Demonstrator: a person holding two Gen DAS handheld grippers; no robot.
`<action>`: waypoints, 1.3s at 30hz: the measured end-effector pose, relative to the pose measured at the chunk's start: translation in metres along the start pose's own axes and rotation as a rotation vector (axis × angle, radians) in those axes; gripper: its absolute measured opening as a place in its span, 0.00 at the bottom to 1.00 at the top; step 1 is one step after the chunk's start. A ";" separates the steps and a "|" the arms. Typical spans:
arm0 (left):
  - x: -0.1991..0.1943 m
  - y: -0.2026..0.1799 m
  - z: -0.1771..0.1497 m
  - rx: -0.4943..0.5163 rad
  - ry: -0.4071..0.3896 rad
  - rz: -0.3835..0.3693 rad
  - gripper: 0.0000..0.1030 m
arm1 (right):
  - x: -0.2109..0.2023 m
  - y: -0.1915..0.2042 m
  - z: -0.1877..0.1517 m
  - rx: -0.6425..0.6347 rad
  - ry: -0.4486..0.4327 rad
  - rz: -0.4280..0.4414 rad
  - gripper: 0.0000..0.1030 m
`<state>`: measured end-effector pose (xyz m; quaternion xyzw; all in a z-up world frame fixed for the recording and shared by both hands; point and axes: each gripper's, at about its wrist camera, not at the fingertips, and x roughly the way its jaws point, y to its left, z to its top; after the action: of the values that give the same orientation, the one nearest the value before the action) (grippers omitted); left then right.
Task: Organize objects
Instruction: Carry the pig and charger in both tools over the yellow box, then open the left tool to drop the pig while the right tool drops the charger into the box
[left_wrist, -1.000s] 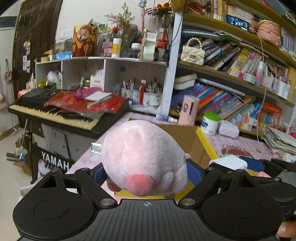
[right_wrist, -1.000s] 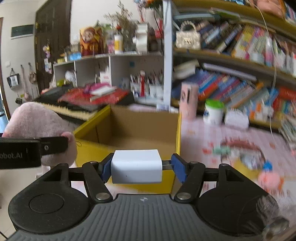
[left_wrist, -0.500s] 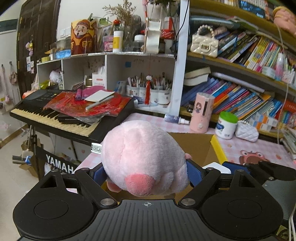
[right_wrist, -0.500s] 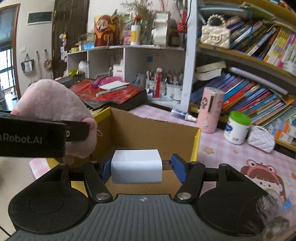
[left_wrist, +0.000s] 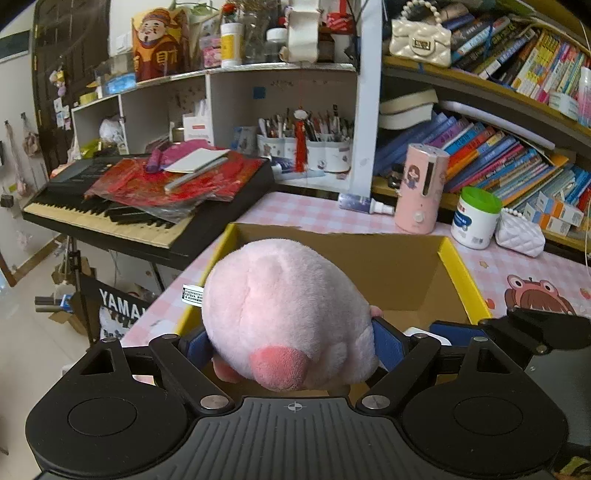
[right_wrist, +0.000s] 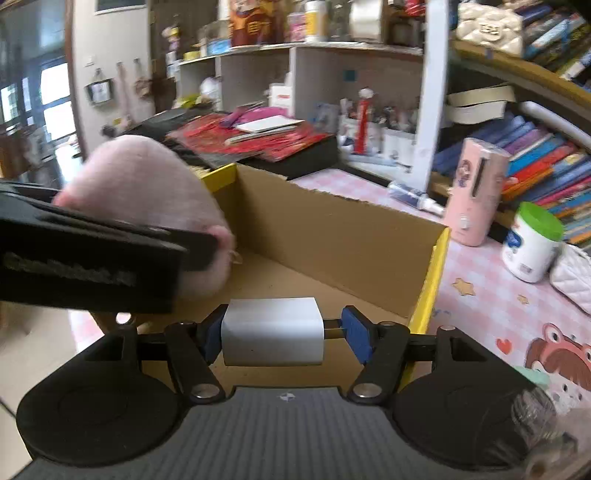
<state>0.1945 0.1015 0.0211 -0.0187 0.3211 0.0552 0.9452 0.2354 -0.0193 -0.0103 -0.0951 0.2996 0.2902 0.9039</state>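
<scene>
On your far left stands the keyboard (left_wrist: 110, 218), piled with red packets and off the edge of the surface (left_wrist: 295, 210), which wears a pink checked cloth.

Your left hand-held gripper (left_wrist: 291, 343) is clamped on the plush (left_wrist: 284, 317): the blue pads press into both its flanks, and the pink toy bulges up and forward past the fingers, hiding most of what lies under it. A white label sticks out on its left side. The plush hangs over the left part of the open box (left_wrist: 454, 269), just inside the yellow-edged left wall. In the right wrist view the same plush (right_wrist: 147, 192) and the left hand-held gripper's black finger sit to the left, blurred, above the box floor.

Next comes your right hand-held gripper (right_wrist: 280, 332), at a narrower spread. It carries a white block (right_wrist: 273, 330). The left pad lies against the block; on the right a short dark bar spans the gap from the block to the other pad. The block sits level between the fingers, over the near part of the box (right_wrist: 332, 240), with bare cardboard floor beyond it.

To the right of the box, on the surface, stand a pink canister (left_wrist: 421, 188) and a green-lidded jar (left_wrist: 474, 218), with a white quilted pouch (left_wrist: 521, 236) just beside the jar. Bookshelves run behind them.
</scene>
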 end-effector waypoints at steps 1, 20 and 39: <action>0.003 -0.003 0.000 0.002 0.005 -0.003 0.85 | 0.000 -0.004 0.000 -0.011 0.002 0.017 0.61; 0.034 -0.018 -0.011 -0.037 0.097 0.043 0.90 | 0.006 -0.017 0.007 -0.176 0.121 0.088 0.62; -0.036 -0.014 -0.013 -0.070 -0.086 -0.001 0.97 | -0.050 -0.007 -0.002 -0.084 -0.060 -0.045 0.75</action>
<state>0.1601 0.0836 0.0330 -0.0493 0.2782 0.0666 0.9569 0.2053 -0.0491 0.0178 -0.1311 0.2577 0.2851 0.9139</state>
